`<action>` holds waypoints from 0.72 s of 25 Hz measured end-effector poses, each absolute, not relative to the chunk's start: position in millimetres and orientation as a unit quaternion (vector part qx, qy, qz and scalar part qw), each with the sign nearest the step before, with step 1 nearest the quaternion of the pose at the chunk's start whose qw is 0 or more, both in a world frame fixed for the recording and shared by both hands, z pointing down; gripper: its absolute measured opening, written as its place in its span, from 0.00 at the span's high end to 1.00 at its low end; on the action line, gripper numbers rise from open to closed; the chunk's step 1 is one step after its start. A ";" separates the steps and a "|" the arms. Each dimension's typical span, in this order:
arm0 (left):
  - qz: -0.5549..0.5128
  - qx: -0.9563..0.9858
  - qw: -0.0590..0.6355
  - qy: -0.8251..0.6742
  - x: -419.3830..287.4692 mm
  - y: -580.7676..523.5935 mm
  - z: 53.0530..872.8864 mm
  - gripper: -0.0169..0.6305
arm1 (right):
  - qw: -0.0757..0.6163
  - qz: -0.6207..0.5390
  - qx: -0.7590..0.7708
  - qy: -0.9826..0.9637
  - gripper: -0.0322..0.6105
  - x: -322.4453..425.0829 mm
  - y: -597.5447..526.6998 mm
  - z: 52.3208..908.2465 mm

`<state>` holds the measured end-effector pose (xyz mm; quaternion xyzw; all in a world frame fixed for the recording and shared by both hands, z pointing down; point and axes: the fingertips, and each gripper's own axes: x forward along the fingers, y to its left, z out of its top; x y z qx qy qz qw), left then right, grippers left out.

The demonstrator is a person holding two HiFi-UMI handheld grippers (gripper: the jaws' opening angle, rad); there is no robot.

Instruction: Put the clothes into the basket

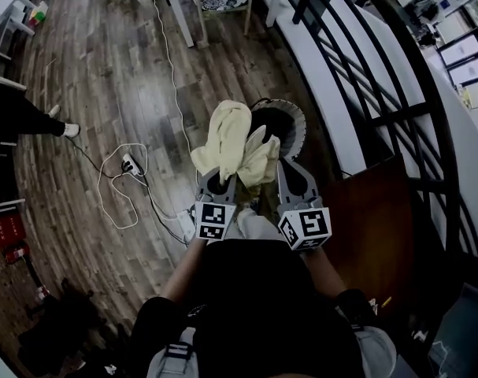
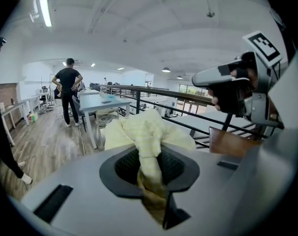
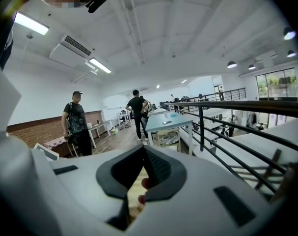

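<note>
The left hand-held gripper (image 1: 221,181) and the right hand-held gripper (image 1: 284,172) are held side by side in front of the body, both pointed forward and tilted somewhat downward. The left forearm (image 1: 183,278) and the right forearm (image 1: 321,270) are stretched forward from the torso, roughly parallel. The left jaws are closed on a fold of the yellow garment (image 1: 231,136), which is bunched just ahead of the pads. The right jaws are drawn almost together, with a strip of the same garment pinched low between them.

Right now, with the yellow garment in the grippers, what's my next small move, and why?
Likely ease the yellow garment forward and right, over the basket; the left gripper and right gripper pinch it, yet most hangs left of its rim.
</note>
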<state>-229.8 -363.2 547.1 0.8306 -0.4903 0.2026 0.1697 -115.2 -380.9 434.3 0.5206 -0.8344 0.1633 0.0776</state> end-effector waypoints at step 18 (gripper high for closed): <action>0.249 0.865 0.197 -0.387 -203.1 -428.4 692.9 0.85 | 0.101 0.213 0.609 -0.757 0.94 -104.3 -426.0 548.0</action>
